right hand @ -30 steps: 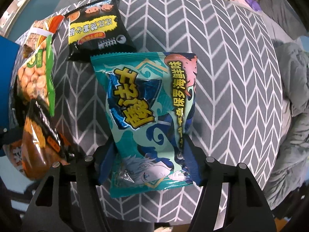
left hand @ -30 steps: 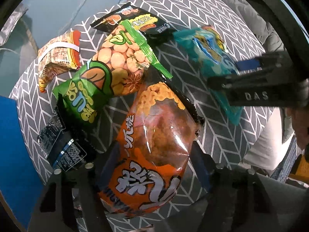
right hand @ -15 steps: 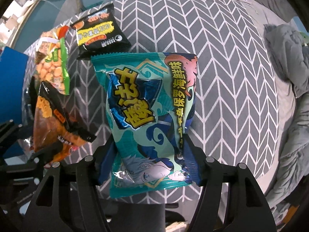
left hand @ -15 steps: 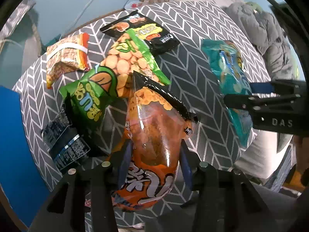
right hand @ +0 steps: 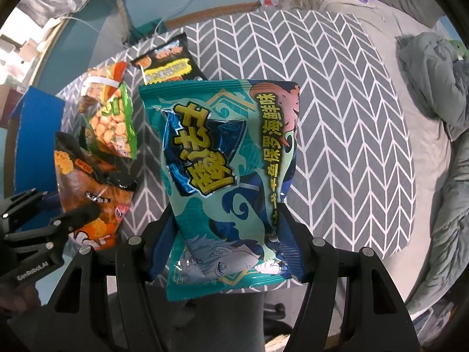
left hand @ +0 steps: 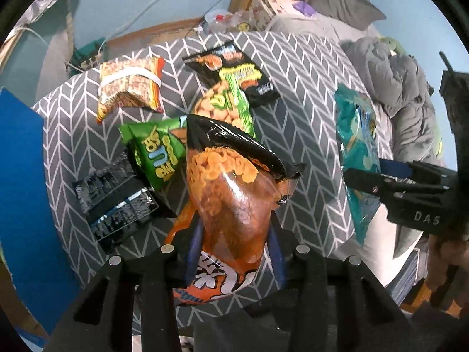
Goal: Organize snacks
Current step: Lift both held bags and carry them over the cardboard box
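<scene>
Now two bags are being held clear of the grey chevron-patterned round table (right hand: 337,117) at once. An orange crinkly snack bag (left hand: 231,202) is pinched by the left gripper (left hand: 233,253), its jaws closing on it; a teal foil snack bag (right hand: 231,182) is clamped in the right gripper (right hand: 225,234). Judged mid-pickup: next, a drop spot must be chosen, with the green peanut packets (left hand: 164,155) left on the table.
</scene>
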Demonstrator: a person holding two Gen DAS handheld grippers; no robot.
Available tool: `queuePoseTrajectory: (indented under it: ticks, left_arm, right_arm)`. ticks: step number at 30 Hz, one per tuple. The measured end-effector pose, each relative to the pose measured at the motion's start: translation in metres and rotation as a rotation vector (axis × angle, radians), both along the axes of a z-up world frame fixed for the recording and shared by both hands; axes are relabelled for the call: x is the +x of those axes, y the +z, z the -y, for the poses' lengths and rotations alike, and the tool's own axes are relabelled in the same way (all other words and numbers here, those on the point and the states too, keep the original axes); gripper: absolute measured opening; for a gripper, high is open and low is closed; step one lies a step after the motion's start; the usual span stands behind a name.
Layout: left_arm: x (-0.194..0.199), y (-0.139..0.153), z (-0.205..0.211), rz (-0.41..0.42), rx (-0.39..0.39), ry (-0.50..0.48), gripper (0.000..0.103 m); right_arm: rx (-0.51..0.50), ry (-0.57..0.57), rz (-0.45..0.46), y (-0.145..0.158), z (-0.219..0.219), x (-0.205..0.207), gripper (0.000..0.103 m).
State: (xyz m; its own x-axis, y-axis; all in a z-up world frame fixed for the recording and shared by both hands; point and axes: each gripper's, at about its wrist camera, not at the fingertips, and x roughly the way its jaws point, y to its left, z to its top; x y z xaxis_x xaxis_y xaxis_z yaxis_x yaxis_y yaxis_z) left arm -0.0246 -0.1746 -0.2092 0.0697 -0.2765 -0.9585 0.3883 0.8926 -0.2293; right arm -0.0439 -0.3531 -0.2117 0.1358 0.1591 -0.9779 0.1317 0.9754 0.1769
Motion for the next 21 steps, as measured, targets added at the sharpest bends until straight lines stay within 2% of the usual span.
queuePoseTrajectory:
  ticks: [5, 21]
  left_arm:
    - [0.001, 0.019, -0.009, 0.011, -0.03, 0.032, 0.039]
    - [0.008, 0.065, -0.052, 0.074, -0.102, 0.158, 0.036]
  right_arm:
    - [-0.002, 0.019, 0.024, 0.03, -0.014, -0.006, 0.065]
    - [0.014, 0.142, 0.108, 0.069, -0.066, 0.011, 0.065]
